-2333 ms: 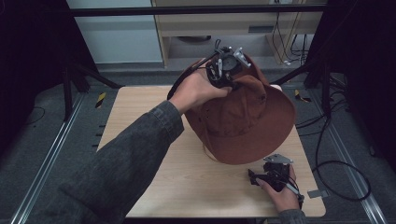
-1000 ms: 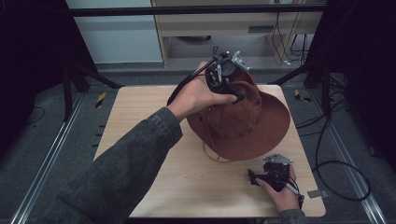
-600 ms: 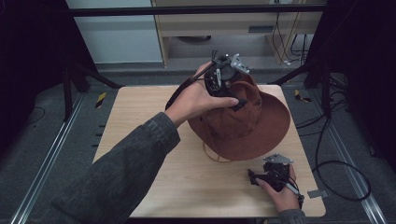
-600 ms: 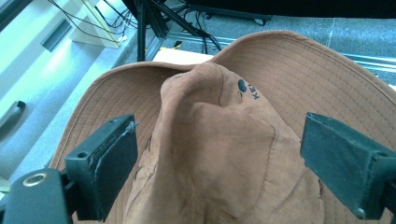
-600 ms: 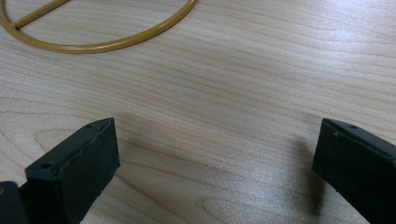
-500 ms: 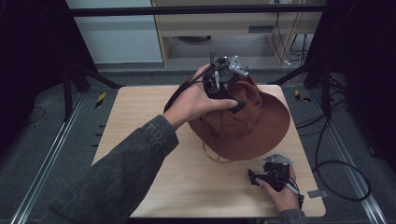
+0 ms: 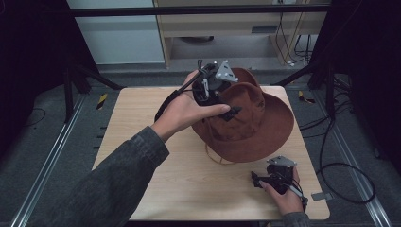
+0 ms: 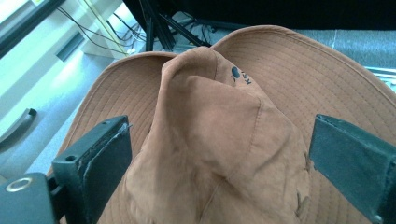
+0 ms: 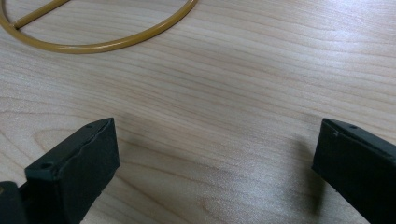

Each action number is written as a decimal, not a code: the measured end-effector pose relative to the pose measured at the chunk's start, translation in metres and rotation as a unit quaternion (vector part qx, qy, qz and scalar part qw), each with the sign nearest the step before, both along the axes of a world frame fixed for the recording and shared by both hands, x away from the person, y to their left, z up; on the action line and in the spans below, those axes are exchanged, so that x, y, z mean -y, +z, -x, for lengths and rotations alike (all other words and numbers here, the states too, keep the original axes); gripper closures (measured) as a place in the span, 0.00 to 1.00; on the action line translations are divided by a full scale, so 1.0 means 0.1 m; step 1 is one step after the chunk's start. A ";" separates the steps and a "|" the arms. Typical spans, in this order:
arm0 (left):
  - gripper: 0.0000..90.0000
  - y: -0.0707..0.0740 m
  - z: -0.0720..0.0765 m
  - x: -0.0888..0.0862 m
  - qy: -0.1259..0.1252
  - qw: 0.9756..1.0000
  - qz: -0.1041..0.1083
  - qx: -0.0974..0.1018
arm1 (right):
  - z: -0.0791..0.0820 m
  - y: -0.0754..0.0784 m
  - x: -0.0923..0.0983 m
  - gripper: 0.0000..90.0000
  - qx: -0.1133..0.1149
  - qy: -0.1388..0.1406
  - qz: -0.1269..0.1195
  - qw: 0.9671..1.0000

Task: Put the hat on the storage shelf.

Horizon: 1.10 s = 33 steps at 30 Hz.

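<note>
Settled since the earlier frames: item one, the brown hat (image 7: 246, 120), brimmed, soft cloth, stitched in rings round the brim. It was held tilted up off the wood a couple of seconds ago; it now sits lower and flatter on the far right part of the surface (image 7: 142, 123), brim spread, crown creased and slumped toward the near left. Item two, the left claw (image 7: 222, 106), at the crown on the hat's left side, hand wrapped round its body, grey three-cornered plate on top. Its jaws have just been opening; in the left gripper view they stand wide apart on either side of the folded crown (image 8: 210, 140), cloth between them, with a gap showing at the right pad, so the hat reads as let go rather than gripped. Over the last second this hand has also drawn a little to the left, off the top of the crown. Item three, the right claw (image 7: 262, 182), resting near the surface's near right corner, unchanged from the earlier frames, jaws apart over bare wood in the right gripper view. Item four, a thin yellow-brown cord loop (image 9: 100, 42), lying on the wood just beyond that claw, near the hat's brim. Judgement: the setting-down of the hat looks complete; what remains is to pull the left claw clear without dragging the crown along.
</note>
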<state>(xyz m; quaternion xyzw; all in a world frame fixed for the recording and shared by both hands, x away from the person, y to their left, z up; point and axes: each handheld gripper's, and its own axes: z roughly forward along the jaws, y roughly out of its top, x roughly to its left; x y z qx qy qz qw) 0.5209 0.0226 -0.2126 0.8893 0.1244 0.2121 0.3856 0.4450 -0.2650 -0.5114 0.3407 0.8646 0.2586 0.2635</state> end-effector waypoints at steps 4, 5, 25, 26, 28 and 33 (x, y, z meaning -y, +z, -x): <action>0.05 0.01 0.03 -0.10 0.008 1.000 0.003 0.004 | 0.00 0.00 0.00 0.00 0.001 -0.002 0.002 1.000; 0.05 0.01 0.04 -0.15 0.010 1.000 0.005 0.004 | 0.00 0.00 0.00 0.01 0.001 -0.002 0.003 1.000; 0.05 -0.08 0.17 -0.52 0.028 0.999 0.015 0.004 | 0.00 0.00 0.00 0.01 0.002 -0.002 0.003 1.000; 0.05 -0.08 0.18 -0.55 0.028 0.999 0.016 0.005 | 0.00 0.00 0.00 0.01 0.002 -0.002 0.003 1.000; 0.05 -0.07 0.21 -0.60 0.033 0.999 0.023 0.006 | 0.00 0.00 0.00 0.00 0.001 -0.002 0.003 1.000; 0.05 -0.06 0.31 -0.80 0.051 0.998 0.029 0.017 | 0.00 0.00 0.00 0.01 0.002 -0.002 0.003 1.000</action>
